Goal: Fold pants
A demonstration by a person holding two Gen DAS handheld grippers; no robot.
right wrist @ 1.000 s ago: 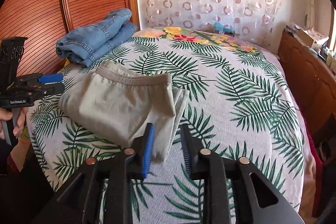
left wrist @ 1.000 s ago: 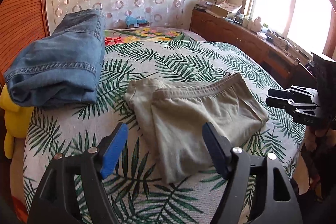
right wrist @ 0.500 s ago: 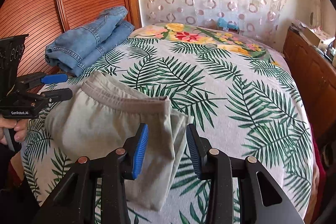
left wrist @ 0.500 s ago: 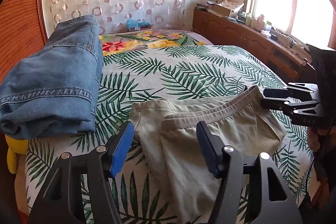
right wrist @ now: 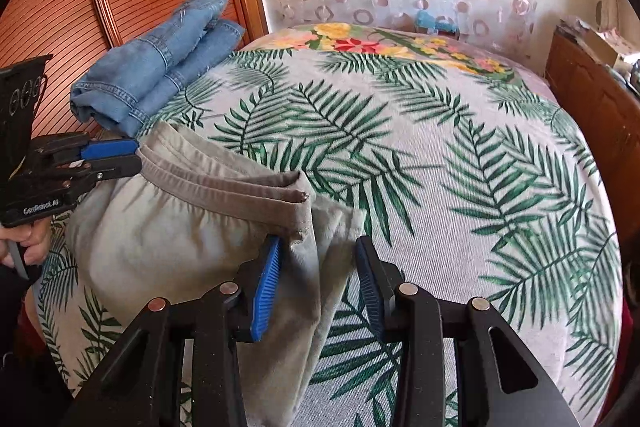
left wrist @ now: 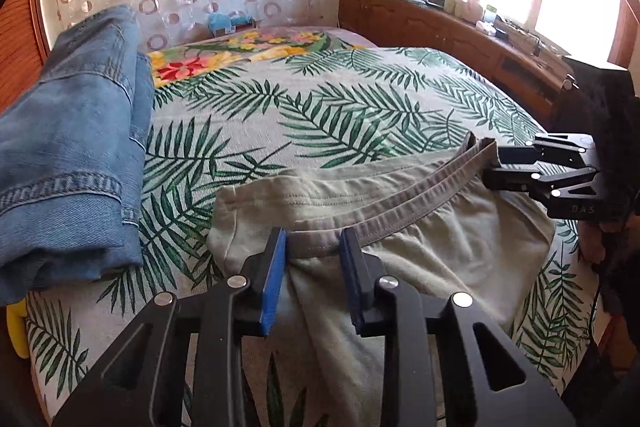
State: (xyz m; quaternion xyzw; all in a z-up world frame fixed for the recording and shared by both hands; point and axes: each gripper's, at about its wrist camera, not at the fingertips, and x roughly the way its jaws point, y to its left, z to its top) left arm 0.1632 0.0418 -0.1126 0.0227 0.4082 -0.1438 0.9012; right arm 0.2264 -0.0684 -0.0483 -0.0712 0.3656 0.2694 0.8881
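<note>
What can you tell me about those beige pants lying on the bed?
The beige pants look like soft cotton with a darker ribbed elastic waistband. They lie folded on the palm-leaf bedspread, waistband facing the far end, beside but apart from folded blue jeans. The left tongs and right tongs each straddle a waistband corner, jaws open, not yet clamped.
</note>
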